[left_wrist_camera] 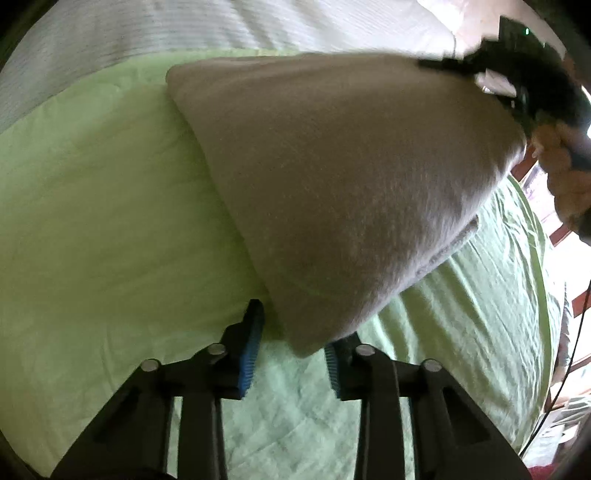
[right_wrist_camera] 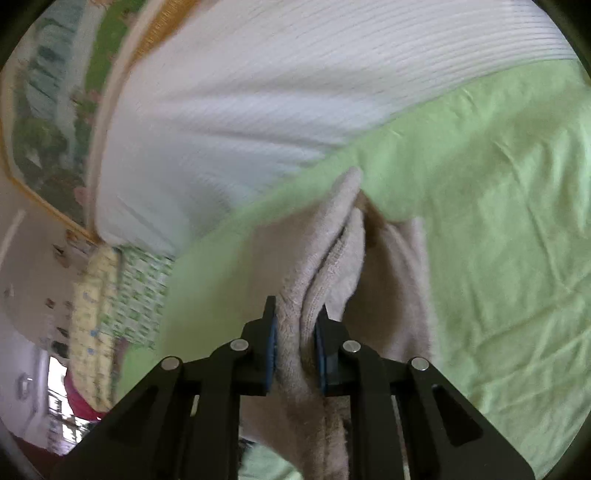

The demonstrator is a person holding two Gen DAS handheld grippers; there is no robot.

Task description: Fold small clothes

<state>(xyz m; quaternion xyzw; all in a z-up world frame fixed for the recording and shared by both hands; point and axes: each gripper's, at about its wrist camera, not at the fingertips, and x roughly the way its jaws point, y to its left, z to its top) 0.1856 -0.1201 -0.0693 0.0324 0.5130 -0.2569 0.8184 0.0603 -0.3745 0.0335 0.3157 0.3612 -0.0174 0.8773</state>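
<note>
A beige fleecy garment (left_wrist_camera: 351,184) lies on a light green sheet (left_wrist_camera: 92,221), its right side lifted off the bed. In the left wrist view my left gripper (left_wrist_camera: 291,354) stands open around the garment's near corner, whose tip sits between the blue pads without either visibly pressing on it. At the upper right of that view, my right gripper (left_wrist_camera: 517,85) holds up the garment's far edge, with a person's hand (left_wrist_camera: 565,177) behind it. In the right wrist view my right gripper (right_wrist_camera: 295,347) is shut on bunched folds of the garment (right_wrist_camera: 332,258), which hang below it.
White ribbed bedding (left_wrist_camera: 147,33) borders the green sheet at the back and shows again as white ribbed bedding (right_wrist_camera: 258,92). The green sheet (right_wrist_camera: 498,221) spreads wide to the right. Patterned fabric (right_wrist_camera: 96,295) and room clutter lie beyond the bed's edge on the left.
</note>
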